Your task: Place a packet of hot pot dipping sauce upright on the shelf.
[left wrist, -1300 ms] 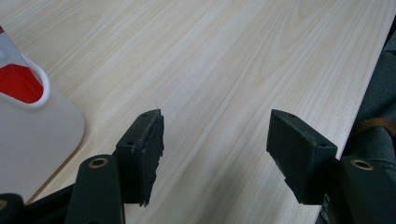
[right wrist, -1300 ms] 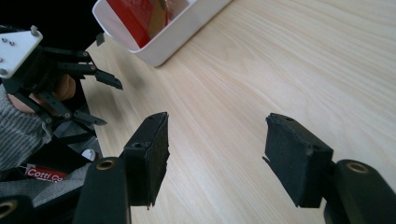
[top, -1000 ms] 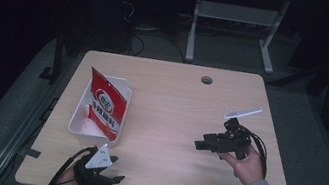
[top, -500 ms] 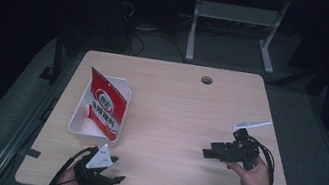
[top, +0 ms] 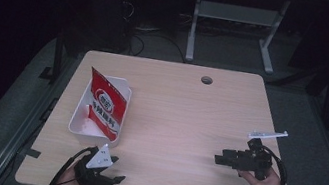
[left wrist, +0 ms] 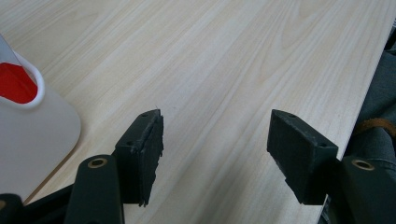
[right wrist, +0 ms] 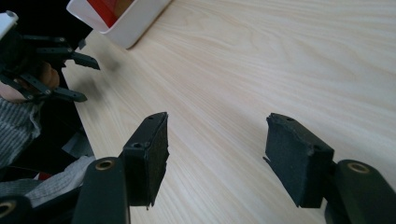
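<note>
Right tongs (top: 219,159), drawn back toward the tabletop (top: 189,112) edge, gape empty like the left tongs (top: 114,181), well apart from the red pouch (top: 107,105) in its white tray (top: 78,119).

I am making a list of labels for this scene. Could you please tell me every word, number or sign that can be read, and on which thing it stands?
Red and white printed packet standing in the white plastic bin: a round white emblem and a line of white characters, too small and blurred to read.
Open left gripper, open right gripper, light wooden table: no text visible.
</note>
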`<state>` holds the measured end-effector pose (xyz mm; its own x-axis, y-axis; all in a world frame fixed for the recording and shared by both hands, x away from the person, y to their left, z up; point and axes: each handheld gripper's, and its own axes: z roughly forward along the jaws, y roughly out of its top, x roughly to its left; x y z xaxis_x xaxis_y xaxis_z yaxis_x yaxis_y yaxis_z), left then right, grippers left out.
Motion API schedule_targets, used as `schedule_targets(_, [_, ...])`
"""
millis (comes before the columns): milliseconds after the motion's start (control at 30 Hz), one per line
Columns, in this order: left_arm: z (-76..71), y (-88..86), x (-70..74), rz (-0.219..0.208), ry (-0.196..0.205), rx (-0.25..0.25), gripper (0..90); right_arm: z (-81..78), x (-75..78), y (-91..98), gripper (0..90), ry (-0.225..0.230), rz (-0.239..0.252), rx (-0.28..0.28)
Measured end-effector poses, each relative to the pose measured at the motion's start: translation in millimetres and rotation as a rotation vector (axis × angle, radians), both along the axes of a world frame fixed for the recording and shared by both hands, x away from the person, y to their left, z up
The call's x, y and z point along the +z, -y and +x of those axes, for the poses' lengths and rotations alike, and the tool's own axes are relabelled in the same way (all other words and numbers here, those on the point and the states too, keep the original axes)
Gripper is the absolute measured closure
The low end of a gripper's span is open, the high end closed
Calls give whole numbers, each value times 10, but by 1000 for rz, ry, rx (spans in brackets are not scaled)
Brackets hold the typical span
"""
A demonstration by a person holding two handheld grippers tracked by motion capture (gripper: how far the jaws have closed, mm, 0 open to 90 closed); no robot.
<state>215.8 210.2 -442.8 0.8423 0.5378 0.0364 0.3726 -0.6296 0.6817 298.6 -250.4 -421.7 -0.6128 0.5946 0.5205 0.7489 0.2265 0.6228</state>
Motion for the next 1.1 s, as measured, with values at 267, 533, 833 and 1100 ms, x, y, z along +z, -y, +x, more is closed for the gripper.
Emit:
schedule_targets(267, [4, 0, -2, -5, -3, 5, 356, -114, -102, 110, 380, -8, -32, -18])
schedule_targets(533, [6, 5, -10, -6, -5, 7, 357, -209, -147, 122, 380, 8, -58, -18])
schedule_targets(833, [5, 0, -10, -7, -8, 5, 357, -315, -221, 107, 380, 25, -55, -14])
schedule_targets(1100, [2, 1, -7, -10, -8, -2, 357, -412, -285, 89, 381, 50, -34, 3])
